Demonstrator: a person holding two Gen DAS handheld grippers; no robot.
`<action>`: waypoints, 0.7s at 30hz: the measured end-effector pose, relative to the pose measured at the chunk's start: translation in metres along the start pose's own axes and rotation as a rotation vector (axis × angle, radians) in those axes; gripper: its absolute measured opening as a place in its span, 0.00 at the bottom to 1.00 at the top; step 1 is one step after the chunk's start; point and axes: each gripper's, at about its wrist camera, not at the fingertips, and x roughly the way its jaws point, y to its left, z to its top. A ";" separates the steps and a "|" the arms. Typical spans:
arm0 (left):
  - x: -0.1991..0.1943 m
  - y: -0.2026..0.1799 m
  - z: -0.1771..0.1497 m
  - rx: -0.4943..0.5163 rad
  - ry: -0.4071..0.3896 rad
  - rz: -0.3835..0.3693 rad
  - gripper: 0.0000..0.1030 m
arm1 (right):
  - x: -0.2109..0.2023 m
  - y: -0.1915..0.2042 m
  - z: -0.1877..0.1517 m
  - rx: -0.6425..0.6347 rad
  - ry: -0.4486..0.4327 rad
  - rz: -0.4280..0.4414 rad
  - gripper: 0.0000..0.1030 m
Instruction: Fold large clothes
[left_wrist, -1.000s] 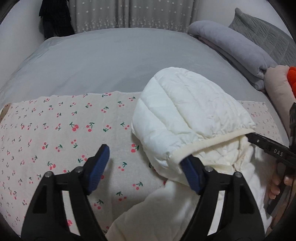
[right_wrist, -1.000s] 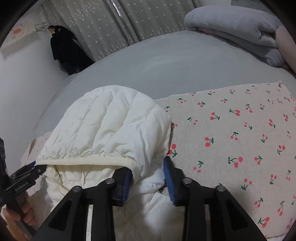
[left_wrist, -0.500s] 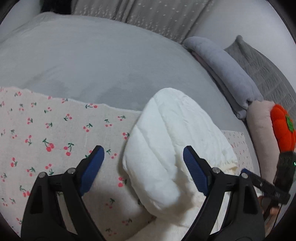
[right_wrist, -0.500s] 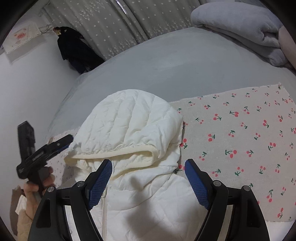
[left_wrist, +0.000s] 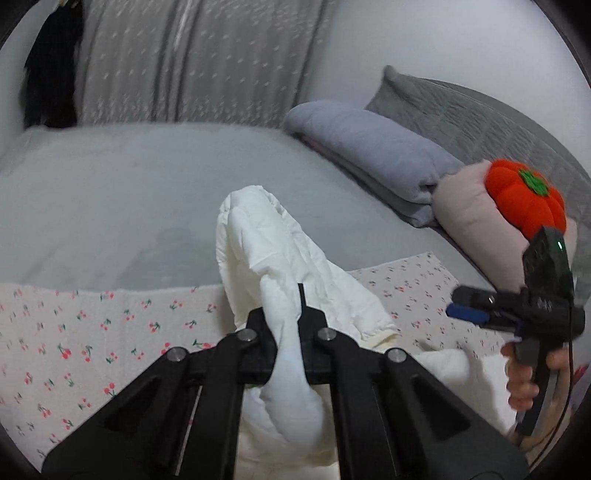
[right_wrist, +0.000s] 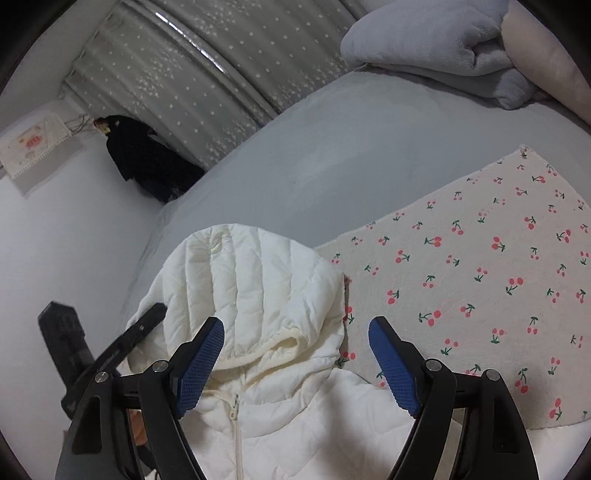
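In the left wrist view, little folding is judged done: the white puffer jacket (left_wrist: 273, 258) lies on the cherry-print cloth (left_wrist: 92, 332), its hood clamped in the left gripper (left_wrist: 290, 332) at 6 o'clock, which is angled downward. In the right wrist view, the jacket, unfolded with its zip visible, is seen at 7 o'clock under the right gripper (right_wrist: 295, 365), whose pads are spread wide and empty.

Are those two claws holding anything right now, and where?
The left gripper pinches the white quilted puffer jacket by its hood's edge; the right gripper is open, holding nothing.
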 end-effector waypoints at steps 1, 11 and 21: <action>-0.011 -0.016 0.001 0.082 -0.014 0.006 0.05 | -0.007 0.000 0.002 0.015 -0.015 0.021 0.80; -0.078 -0.107 -0.064 0.597 0.097 0.023 0.05 | -0.065 -0.025 0.005 0.198 -0.005 0.215 0.81; -0.106 -0.109 -0.163 0.590 0.364 -0.045 0.52 | -0.065 -0.087 -0.063 0.395 0.213 0.293 0.82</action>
